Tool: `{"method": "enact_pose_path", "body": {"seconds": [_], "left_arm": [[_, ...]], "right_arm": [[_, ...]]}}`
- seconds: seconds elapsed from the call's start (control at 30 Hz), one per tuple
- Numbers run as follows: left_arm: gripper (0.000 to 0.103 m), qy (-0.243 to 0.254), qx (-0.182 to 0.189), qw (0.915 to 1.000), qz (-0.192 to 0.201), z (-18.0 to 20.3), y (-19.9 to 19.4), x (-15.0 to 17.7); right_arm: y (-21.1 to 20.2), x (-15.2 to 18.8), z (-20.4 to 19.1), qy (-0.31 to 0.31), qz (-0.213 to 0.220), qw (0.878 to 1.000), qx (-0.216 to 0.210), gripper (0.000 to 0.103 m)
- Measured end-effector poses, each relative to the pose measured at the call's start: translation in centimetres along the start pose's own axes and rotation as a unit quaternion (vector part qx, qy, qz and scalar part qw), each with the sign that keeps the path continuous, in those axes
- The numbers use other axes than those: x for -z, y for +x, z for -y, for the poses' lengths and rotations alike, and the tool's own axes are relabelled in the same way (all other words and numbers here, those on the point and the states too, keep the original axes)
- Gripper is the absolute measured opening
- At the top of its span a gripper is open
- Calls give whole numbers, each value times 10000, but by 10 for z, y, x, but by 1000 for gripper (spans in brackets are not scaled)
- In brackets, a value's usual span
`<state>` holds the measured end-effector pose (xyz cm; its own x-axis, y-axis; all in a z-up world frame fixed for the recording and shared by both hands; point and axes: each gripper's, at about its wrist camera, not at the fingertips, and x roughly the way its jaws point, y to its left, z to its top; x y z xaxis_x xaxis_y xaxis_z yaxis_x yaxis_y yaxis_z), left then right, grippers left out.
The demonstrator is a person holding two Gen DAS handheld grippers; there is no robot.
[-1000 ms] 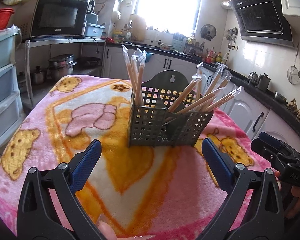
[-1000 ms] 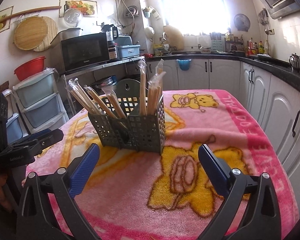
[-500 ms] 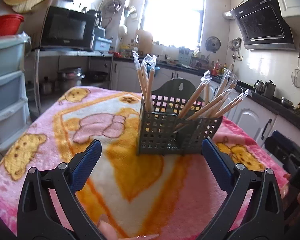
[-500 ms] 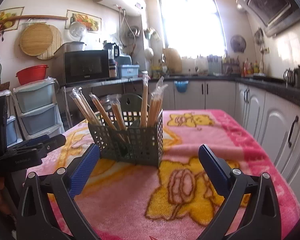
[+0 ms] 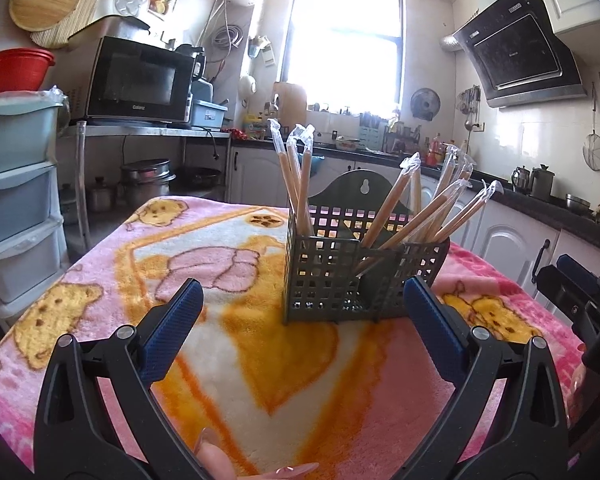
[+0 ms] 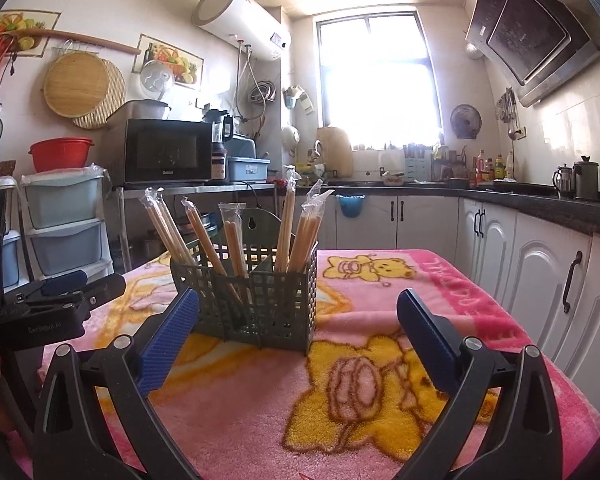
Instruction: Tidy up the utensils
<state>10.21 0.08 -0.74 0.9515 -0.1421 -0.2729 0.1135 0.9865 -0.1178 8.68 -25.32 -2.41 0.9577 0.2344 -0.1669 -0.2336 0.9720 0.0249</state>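
The lower ends of the plastic-wrapped wooden chopsticks [image 5: 396, 208] are screened by the dark green perforated plastic caddy [image 5: 340, 276]. The other black tool [image 5: 580, 304] is cut off at the frame's right edge.

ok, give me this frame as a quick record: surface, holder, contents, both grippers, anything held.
surface: pink cartoon blanket over a table
holder: dark green mesh utensil basket, upright on the blanket, divided into compartments
contents: wrapped chopsticks, one upright bunch in one compartment, a leaning bunch in another
left gripper: jaws wide open, empty, short of the basket
right gripper: jaws wide open, empty, short of the basket
held: nothing
loose utensils on blanket: none visible
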Motion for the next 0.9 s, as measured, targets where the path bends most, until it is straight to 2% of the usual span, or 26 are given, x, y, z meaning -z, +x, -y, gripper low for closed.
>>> {"method": "enact_pose_path", "body": {"seconds": [0.9], "left_arm": [[93,32,7,10000,20,3,-1,1]], "right_arm": [[-1,2,4,138,-18,9999,48,97]]}}
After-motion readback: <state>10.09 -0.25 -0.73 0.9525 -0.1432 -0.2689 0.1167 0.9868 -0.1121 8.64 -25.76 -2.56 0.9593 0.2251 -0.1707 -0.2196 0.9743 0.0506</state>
